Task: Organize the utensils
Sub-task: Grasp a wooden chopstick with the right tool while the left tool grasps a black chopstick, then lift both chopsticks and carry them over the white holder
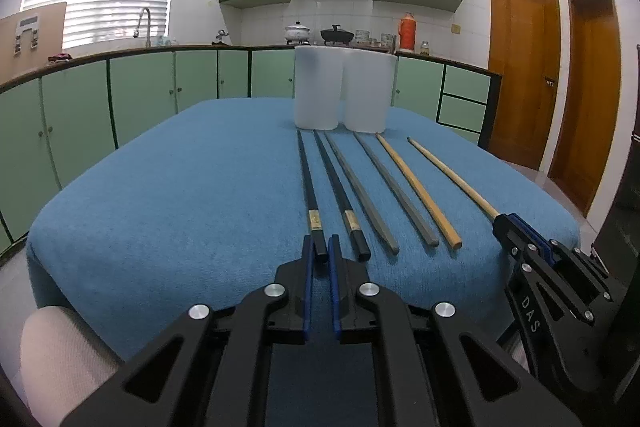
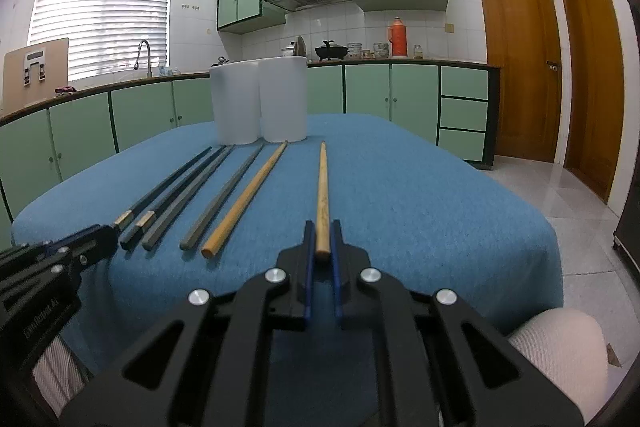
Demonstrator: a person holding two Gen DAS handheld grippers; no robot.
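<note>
Several chopsticks lie side by side on the blue cloth-covered table: two black, two grey, two wooden. My left gripper is shut on the near end of the leftmost black chopstick, which still rests on the cloth. My right gripper is shut on the near end of the rightmost wooden chopstick, which also lies on the cloth. The right gripper shows in the left wrist view, the left gripper in the right wrist view. Two white cups stand upright, side by side, past the chopsticks' far tips.
The second black chopstick, two grey chopsticks and one wooden chopstick lie between my grippers. Green kitchen cabinets run behind the table. Wooden doors stand at the right. Tiled floor lies right of the table.
</note>
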